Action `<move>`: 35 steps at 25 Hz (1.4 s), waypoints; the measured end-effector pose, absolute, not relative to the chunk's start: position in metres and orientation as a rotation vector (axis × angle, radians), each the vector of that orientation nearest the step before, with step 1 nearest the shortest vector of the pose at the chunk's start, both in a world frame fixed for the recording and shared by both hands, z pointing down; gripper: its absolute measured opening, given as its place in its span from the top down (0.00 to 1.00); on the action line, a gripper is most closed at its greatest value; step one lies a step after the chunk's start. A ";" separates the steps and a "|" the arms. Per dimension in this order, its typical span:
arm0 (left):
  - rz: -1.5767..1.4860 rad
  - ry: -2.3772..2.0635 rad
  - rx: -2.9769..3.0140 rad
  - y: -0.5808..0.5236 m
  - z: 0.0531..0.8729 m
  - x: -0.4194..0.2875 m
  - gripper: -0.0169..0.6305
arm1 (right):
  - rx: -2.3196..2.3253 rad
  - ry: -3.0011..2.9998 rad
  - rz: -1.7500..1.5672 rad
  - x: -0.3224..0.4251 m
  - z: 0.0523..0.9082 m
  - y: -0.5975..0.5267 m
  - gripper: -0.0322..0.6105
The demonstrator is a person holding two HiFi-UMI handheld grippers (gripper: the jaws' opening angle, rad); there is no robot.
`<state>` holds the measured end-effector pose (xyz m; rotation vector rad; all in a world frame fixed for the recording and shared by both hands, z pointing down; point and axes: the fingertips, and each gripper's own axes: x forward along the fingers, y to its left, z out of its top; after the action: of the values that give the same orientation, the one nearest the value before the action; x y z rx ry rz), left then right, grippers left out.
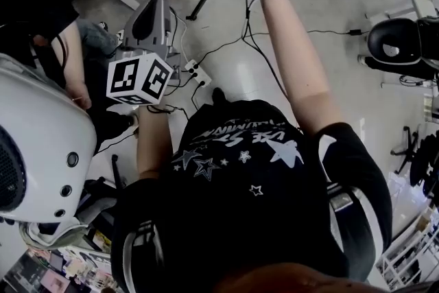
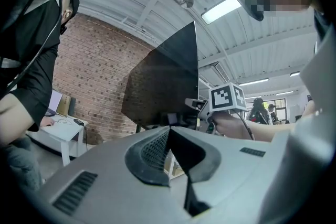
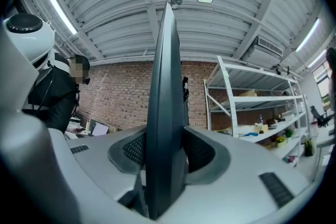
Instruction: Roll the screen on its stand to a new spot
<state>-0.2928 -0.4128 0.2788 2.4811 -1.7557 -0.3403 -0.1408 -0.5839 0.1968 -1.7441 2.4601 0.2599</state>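
Two bare forearms outstretched, right gripper clamped on screen edge.

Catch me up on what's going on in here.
A person holds a two-jaw gripper in each hand. The right gripper is clamped on the edge of a dark screen, which stands edge-on between its jaws. The left gripper is shut with nothing in it and is held off the screen, not touching it. Whether the screen is rolling yet cannot be told.
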 end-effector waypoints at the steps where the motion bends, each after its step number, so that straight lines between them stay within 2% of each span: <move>1: -0.337 -1.762 2.475 -0.411 0.279 -0.291 0.96 | -1.744 2.459 0.261 -0.138 0.197 -0.581 0.67; 16: -0.324 -1.819 2.460 -0.380 0.273 -0.257 0.96 | -1.714 2.487 0.265 -0.088 0.205 -0.539 0.67; 35: -0.312 -1.828 2.480 -0.307 0.274 -0.156 0.96 | -1.696 2.491 0.262 0.007 0.202 -0.452 0.67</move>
<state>-0.1564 -0.3066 0.2740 2.4798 -1.8284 -0.3124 0.0069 -0.4522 0.2023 -1.6956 2.4912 0.2617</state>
